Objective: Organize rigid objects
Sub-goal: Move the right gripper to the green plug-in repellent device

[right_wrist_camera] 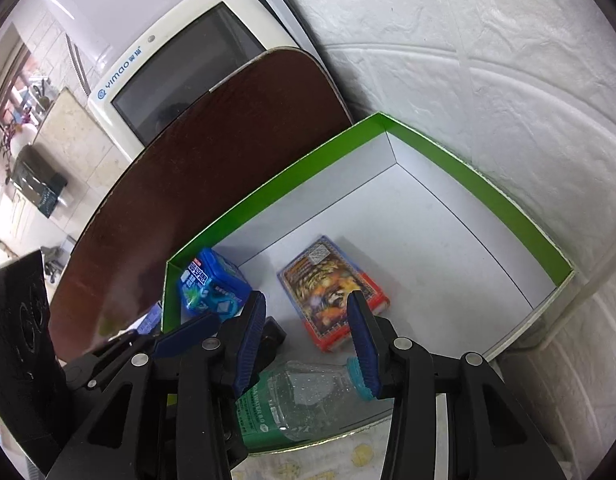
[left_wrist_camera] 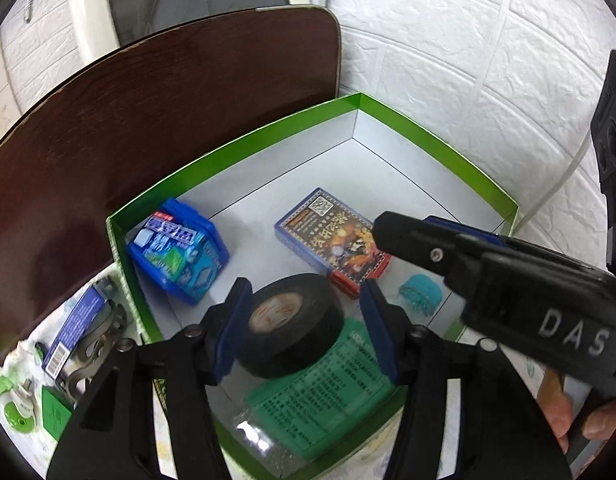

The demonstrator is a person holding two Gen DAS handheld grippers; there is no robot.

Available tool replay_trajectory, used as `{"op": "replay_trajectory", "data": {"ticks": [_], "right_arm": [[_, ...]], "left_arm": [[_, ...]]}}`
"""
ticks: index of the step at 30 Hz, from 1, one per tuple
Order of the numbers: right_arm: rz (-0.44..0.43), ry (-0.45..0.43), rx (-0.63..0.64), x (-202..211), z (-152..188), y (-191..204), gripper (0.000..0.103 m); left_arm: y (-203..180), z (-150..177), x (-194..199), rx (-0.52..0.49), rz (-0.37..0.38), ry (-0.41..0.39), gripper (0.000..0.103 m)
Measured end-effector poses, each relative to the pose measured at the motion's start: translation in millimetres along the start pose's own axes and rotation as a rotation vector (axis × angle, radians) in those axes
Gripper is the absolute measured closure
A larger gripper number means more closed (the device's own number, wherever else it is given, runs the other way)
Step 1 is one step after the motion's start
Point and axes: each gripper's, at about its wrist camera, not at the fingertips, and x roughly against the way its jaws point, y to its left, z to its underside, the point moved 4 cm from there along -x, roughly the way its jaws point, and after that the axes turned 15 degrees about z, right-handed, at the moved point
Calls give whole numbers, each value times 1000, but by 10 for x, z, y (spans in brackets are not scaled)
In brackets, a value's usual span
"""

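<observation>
- Plastic bottle (right_wrist_camera: 308, 396), lying in the green box (right_wrist_camera: 488, 192): its base end is hidden behind the right gripper's left finger; label print too small to read.
- Black tape roll (left_wrist_camera: 294, 330), inside the green box: lower left edge covered by the left gripper's blue pad (left_wrist_camera: 232, 328); whether the pad touches it cannot be told.
- Card pack (left_wrist_camera: 334, 236), inside the green box: right corner hidden behind the right gripper's black finger.
- Objects left of the green box, on the patterned cloth (left_wrist_camera: 12, 364): blurred, partly cut off by the picture's edge.

Cream-cased monitor (right_wrist_camera: 180, 68) behind dark wooden board (left_wrist_camera: 168, 112), white textured wall (left_wrist_camera: 488, 60).
</observation>
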Motion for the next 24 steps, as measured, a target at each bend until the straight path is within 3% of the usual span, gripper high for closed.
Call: {"op": "replay_trajectory", "data": {"ticks": [6,10,15,24], "right_arm": [[-13,-7,8,116,56,126,58],[-36,-15,39,212,109,327,58],[-77,-9,104,321,250,708,58],[-139,74,305,199,808,1768,58]], "left_arm": [[96,124,392,32,-14,-55,41],[302,259,846,68,-48,-135,36],[765,639,1433,132,-197,-218,30],[1905,1526,2282,402,-395,-308,30]]}}
